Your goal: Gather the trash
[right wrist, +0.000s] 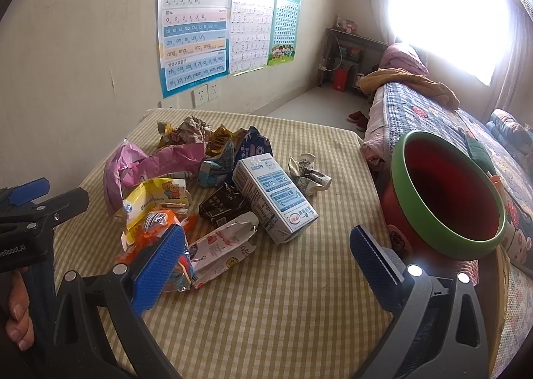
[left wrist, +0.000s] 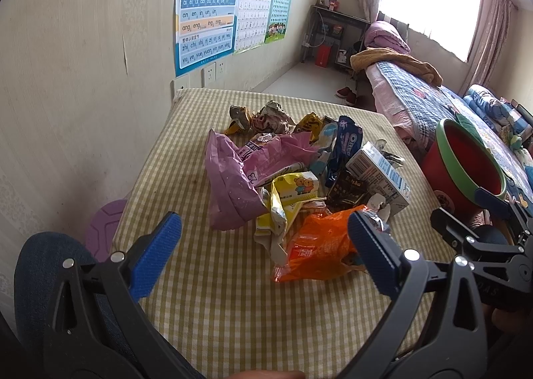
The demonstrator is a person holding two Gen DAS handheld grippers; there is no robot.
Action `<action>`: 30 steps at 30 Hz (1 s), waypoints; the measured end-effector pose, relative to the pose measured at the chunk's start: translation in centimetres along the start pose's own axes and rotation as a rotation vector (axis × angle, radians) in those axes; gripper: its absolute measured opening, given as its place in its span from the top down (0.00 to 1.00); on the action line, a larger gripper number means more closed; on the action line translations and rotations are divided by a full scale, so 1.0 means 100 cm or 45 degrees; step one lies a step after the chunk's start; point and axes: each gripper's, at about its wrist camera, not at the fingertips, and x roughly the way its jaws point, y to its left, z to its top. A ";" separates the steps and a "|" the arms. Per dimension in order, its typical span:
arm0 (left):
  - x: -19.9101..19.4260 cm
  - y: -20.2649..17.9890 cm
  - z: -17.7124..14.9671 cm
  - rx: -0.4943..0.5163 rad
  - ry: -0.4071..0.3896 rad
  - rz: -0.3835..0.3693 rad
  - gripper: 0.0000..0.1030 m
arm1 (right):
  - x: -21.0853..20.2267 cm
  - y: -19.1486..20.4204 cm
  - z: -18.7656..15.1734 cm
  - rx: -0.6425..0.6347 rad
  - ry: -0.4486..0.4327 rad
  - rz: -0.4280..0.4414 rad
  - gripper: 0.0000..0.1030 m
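You are at the start of collecting: nothing is gripped yet. Your left gripper (left wrist: 265, 249) and right gripper (right wrist: 266, 262) both stand with jaws spread wide and empty, low in their frames. The trash pile (left wrist: 293, 172) sits mid-frame on the checked tablecloth (left wrist: 233, 305), with the orange wrapper (left wrist: 316, 245) nearest your left fingers and the milk carton (right wrist: 274, 195) centre in the right view. The red bin (right wrist: 446, 195) (green-rimmed, seemingly empty) waits at right, just beside the table edge. Your next move likely calls for closing on one piece, then carrying it rightward over the rim.
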 end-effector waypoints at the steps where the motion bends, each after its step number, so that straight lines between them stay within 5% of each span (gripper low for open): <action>1: 0.000 0.000 -0.001 0.000 0.002 0.000 0.05 | 0.000 0.001 0.000 -0.001 0.001 0.002 0.07; 19: 0.004 0.014 0.015 -0.072 0.061 -0.019 0.05 | 0.018 -0.017 0.017 0.015 0.097 0.072 0.07; 30: 0.055 0.035 0.045 -0.115 0.201 0.007 0.05 | 0.074 -0.041 0.040 0.012 0.196 0.088 0.07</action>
